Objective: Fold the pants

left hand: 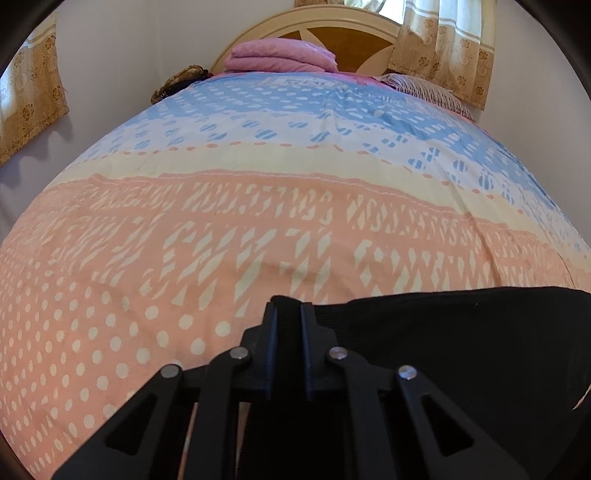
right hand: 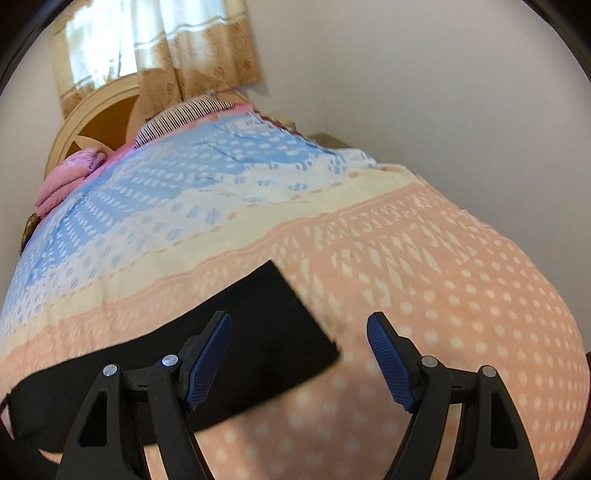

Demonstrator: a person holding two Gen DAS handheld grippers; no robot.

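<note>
- On my left, the left gripper (left hand: 289, 308) is clenched on the black pants (left hand: 461, 347); a fold of the dark cloth is pinched between its two fingers, right at the tips.
- From that pinch the pants spread away to the right across the bedspread (left hand: 155, 258), a quilted cover patterned in pink, cream and blue bands.
- Beyond, at the head of the bed, I see a folded pink blanket (left hand: 277, 57) in front of a cream headboard (left hand: 369, 24), with a striped pillow (left hand: 428, 90) to its right.
- On my right, the right gripper (right hand: 299, 332) hangs released, its blue pads (right hand: 210, 363) spread wide with nothing gripped.
- In the right wrist view the pants (right hand: 258, 332) lie flat as a dark band; their squared end sits under the left pad and in the gap, stopping short of the right pad.
- This view is smeared, so I cannot tell whether the left pad touches the cloth.
</note>
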